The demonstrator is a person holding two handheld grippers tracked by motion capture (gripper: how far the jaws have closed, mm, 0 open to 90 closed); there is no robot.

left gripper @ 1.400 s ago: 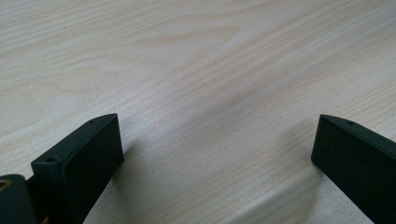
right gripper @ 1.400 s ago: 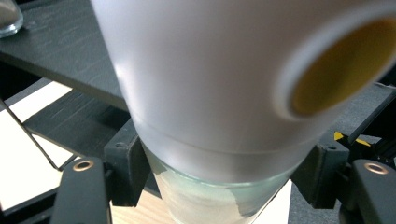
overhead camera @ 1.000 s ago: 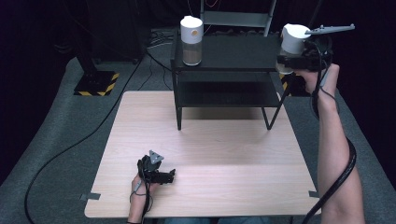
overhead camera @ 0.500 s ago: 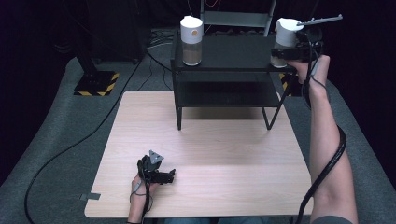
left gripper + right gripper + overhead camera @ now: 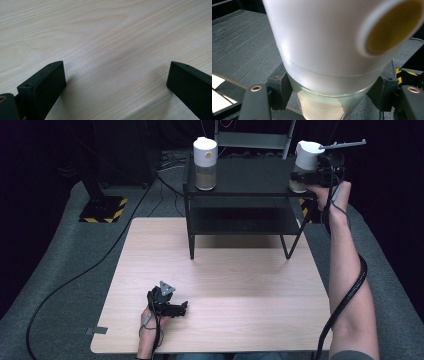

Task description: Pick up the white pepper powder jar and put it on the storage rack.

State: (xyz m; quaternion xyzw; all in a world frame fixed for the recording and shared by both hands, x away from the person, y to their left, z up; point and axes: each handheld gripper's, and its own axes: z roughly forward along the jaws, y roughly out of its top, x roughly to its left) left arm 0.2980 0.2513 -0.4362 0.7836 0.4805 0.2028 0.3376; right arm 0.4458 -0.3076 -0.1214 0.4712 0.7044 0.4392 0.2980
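A dark room with grey carpet surrounds a pale wooden table (image 5: 225,270) in the high view, and a black two-tier shelf (image 5: 250,177) stands at the table's far edge. There are two jars, each with a white cap over a clear lower body. One jar (image 5: 205,165) stands upright near the left end of the shelf's top board, its clear part holding a tan, sandy fill. The second jar (image 5: 306,162) is at the right end of the same board, clamped in the right gripper (image 5: 311,179); whether its base touches the board cannot be told. The left gripper (image 5: 170,307) rests on the table near the near edge, left of the middle, a grey three-cornered plate on top of it. Two cables trail, one from each gripper.

In the left gripper view the two black jaws stand wide apart over bare wood grain (image 5: 112,37), with nothing between them.

In the right gripper view the held jar (image 5: 324,50) looms close, tilted in the picture. The jaws press on either side of its clear lower part, which holds a pale fill. A round yellow spot (image 5: 390,30) sits on the white cap. The shelf's dark textured board (image 5: 242,42) lies behind.
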